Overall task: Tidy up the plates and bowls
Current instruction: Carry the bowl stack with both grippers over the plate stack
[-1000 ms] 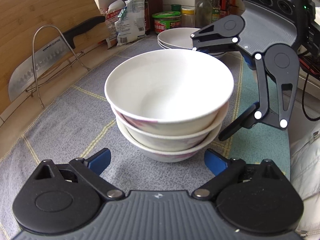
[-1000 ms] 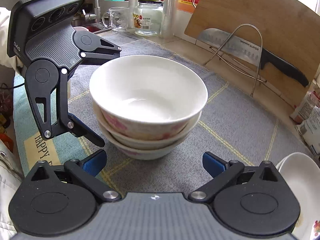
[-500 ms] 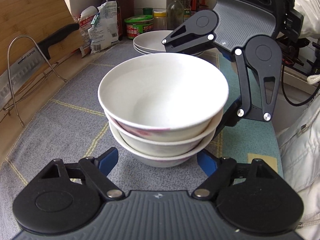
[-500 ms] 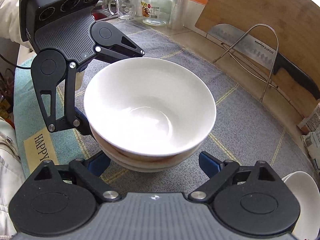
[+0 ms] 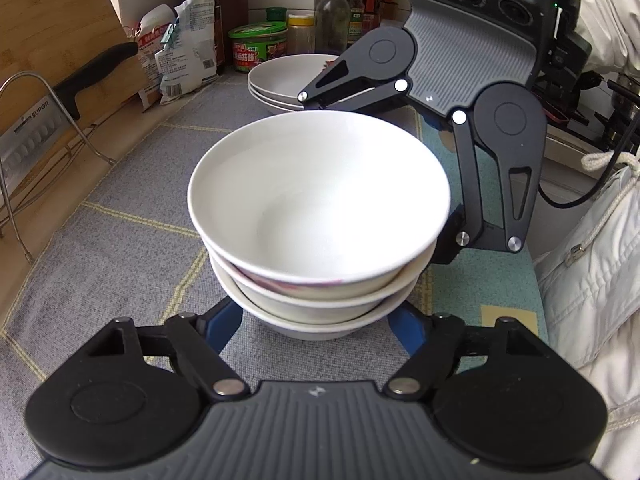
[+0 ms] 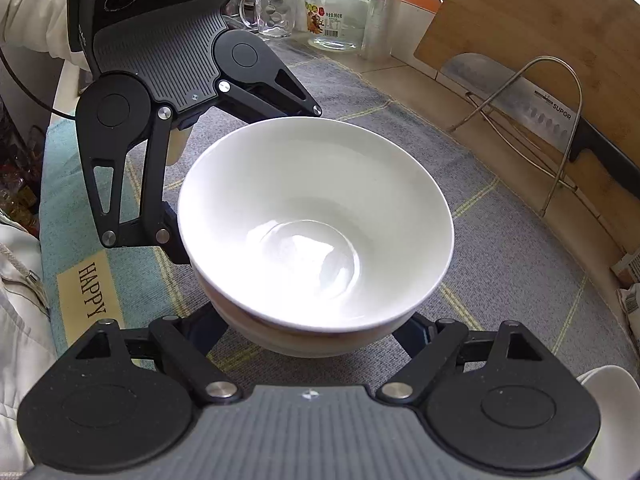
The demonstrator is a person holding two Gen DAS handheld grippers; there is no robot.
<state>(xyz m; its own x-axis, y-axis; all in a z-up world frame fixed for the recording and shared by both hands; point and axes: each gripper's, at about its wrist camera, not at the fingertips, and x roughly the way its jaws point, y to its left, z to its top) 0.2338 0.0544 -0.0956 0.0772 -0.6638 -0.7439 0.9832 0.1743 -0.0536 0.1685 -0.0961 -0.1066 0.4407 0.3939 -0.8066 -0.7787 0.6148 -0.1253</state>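
Observation:
A stack of three white bowls (image 5: 320,216) stands on the grey checked mat; it also shows in the right wrist view (image 6: 316,224). My left gripper (image 5: 320,320) is open with its blue-padded fingers on either side of the stack's base. My right gripper (image 6: 312,328) is open on the opposite side, its fingers also flanking the base. Each gripper appears in the other's view: the right gripper (image 5: 452,128), the left gripper (image 6: 168,112). A stack of shallow white plates (image 5: 280,80) sits behind the bowls.
A wire rack (image 5: 48,128) holding a cleaver (image 6: 532,104) leans by a wooden board (image 6: 540,12). Jars, bottles and packets (image 5: 260,44) line the back wall. A glass mug (image 6: 272,12) and a jar stand at the mat's far end. A white dish rim (image 6: 608,412) shows at the lower right.
Both grippers have moved in toward the bowl stack from opposite sides; their fingers now reach beside its base. The stack has not visibly moved.

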